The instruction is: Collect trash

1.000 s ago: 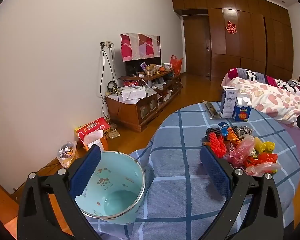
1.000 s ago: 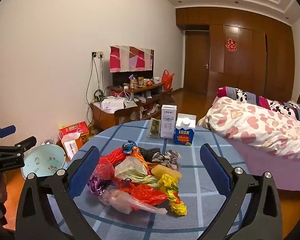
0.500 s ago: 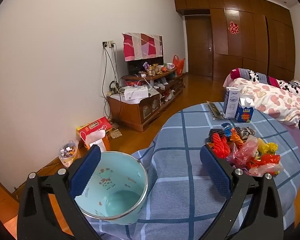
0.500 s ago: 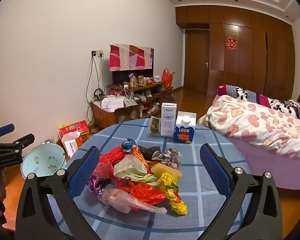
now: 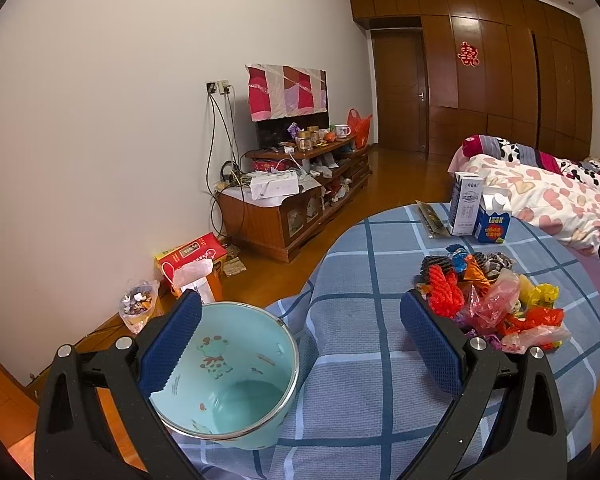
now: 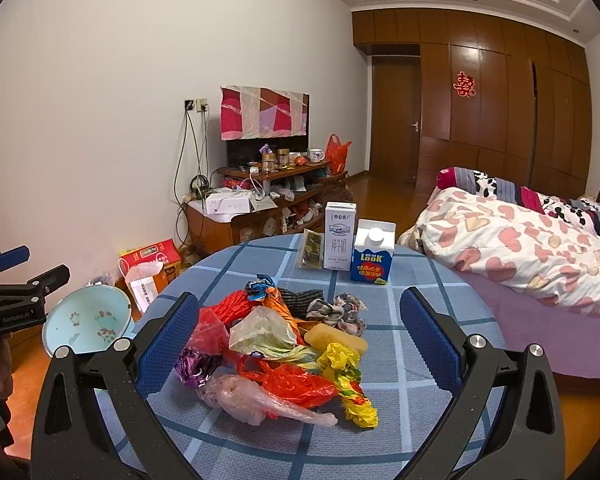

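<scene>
Right wrist view shows the right gripper (image 6: 298, 344) spread wide and empty above a heap of crumpled plastic bags and wrappers (image 6: 278, 344) on the blue checked tablecloth (image 6: 420, 280). The left gripper (image 5: 300, 350) is also spread, gripping nothing; the pale blue enamel pail (image 5: 224, 372) sits just past the table's edge. Risks: slippery film may slide from the pads, and a pinch could drag neighbouring scraps off the cloth or miss the pail.

trash pile (image 6: 276, 344) mid-table (image 6: 420, 432); two cartons (image 6: 356, 250) behind it; bucket (image 6: 86, 324) left, beside table.
</scene>
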Action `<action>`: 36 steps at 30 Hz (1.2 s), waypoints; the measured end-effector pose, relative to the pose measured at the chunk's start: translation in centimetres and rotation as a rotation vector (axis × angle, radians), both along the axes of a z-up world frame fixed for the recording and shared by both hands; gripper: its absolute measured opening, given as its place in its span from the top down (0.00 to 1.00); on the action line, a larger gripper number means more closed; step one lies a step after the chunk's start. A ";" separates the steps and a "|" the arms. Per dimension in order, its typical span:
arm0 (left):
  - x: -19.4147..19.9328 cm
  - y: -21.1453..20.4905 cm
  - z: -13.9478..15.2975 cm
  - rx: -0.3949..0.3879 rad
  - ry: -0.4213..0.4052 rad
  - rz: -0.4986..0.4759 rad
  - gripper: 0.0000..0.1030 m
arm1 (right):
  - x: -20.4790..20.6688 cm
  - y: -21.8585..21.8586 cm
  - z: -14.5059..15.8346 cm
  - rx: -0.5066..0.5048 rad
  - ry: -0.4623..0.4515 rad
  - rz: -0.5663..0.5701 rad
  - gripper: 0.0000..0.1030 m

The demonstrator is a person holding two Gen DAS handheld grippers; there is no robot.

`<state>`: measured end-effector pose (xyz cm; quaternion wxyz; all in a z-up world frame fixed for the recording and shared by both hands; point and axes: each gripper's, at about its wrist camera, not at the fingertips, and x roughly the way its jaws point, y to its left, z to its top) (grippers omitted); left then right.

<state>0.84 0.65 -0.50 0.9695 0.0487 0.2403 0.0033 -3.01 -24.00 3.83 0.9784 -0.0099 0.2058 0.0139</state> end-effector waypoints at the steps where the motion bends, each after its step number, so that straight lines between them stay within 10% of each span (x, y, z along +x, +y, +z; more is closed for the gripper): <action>1: 0.0 -0.1 0.0 0.002 0.001 0.000 0.06 | 0.0 0.0 -0.1 -0.001 0.000 -0.001 0.04; 36: 0.4 0.4 -0.1 0.003 0.005 0.009 0.06 | 0.3 0.2 -0.4 0.006 0.007 0.003 0.04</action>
